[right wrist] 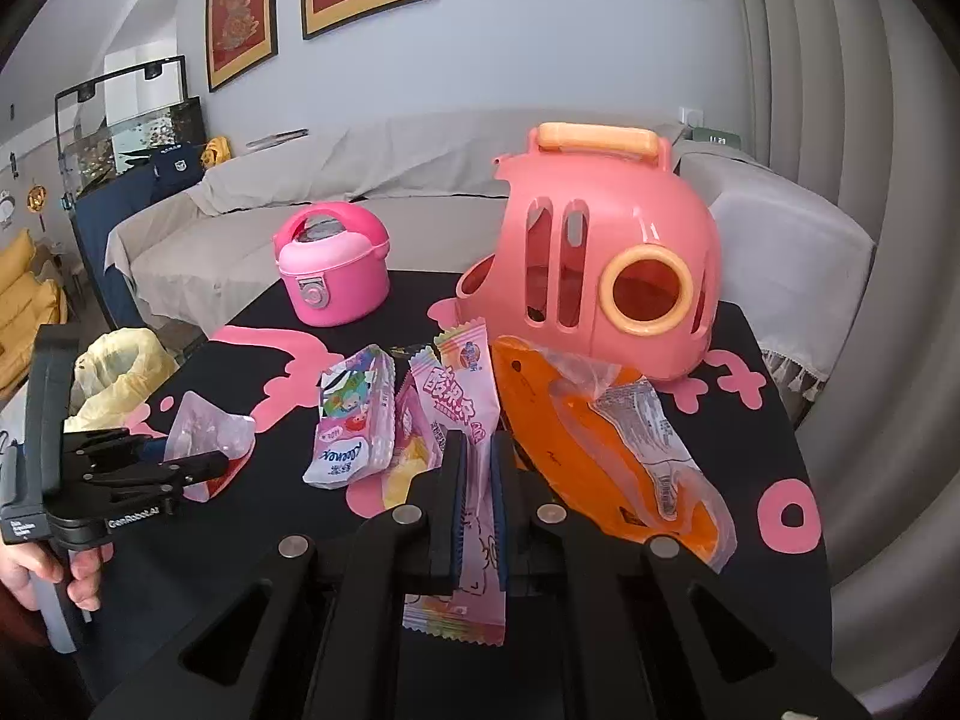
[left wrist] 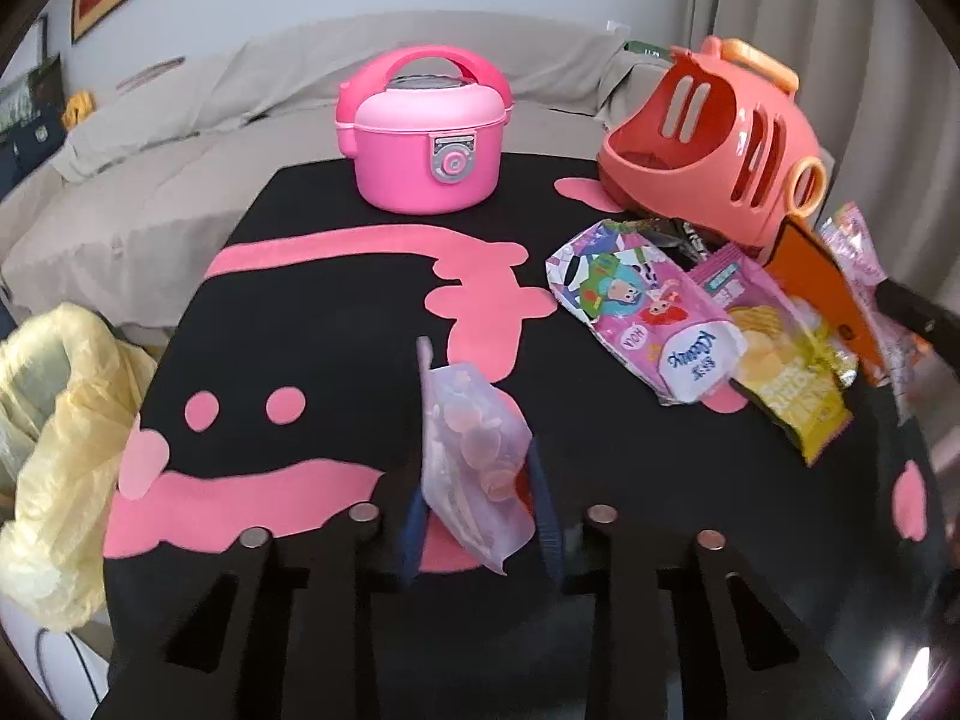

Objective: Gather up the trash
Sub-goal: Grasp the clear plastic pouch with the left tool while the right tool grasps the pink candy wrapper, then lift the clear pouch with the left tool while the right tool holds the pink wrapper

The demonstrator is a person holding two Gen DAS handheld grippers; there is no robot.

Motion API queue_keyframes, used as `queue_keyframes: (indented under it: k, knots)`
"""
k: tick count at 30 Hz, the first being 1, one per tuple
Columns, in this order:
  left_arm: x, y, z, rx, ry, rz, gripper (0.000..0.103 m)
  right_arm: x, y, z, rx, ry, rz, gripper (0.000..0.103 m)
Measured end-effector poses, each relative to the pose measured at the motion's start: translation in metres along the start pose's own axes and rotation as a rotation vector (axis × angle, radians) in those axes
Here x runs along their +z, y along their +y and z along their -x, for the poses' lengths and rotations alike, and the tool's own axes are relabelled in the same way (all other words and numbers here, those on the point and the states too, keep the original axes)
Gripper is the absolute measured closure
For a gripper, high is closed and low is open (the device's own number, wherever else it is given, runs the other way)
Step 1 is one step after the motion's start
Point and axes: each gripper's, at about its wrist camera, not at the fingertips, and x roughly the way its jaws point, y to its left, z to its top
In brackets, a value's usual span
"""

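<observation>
Left wrist view: the left claw (left wrist: 480,510) is clenched on a clear pouch of pink discs (left wrist: 471,468), pinched low between its 2 blue pads so the pouch stands upright off the black-and-pink table (left wrist: 336,360). That grip likely suits a carry to the yellow-lined bin (left wrist: 60,432), which sits open just beyond the table's left edge; its inside cannot be made out. The remaining wrappers, among them a Kleenex tissue pack (left wrist: 648,324) and a yellow chip bag (left wrist: 786,384), lie heaped on the right beside the tipped orange toy carrier (left wrist: 708,138). The pink toy cooker (left wrist: 420,138) stands closed at the far edge.

Right wrist view: the right claw (right wrist: 477,504) is clamped on a long pink candy wrapper (right wrist: 465,396), which runs through the jaws and hangs out below them. An orange packet (right wrist: 540,420) under a crumpled clear wrapper (right wrist: 648,438) lies against the carrier, whose interior looks mostly empty.
</observation>
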Motion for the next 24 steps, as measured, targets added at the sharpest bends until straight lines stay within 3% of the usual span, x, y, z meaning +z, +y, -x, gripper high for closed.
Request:
queue_keyframes:
  k: [4,11,24]
  knots:
    - [-0.002,0.001,0.011,-0.018,-0.009,0.000,0.094,-0.002,0.001,0.000,0.011,0.006,-0.004,0.096]
    - [0.000,-0.001,0.025,-0.050,-0.024,0.004,0.098,0.001,0.009,0.004,0.025,0.002,0.008,0.096]
    - [0.003,0.031,0.087,0.001,-0.139,0.049,0.099,0.020,0.052,0.022,0.082,-0.027,0.083,0.096]
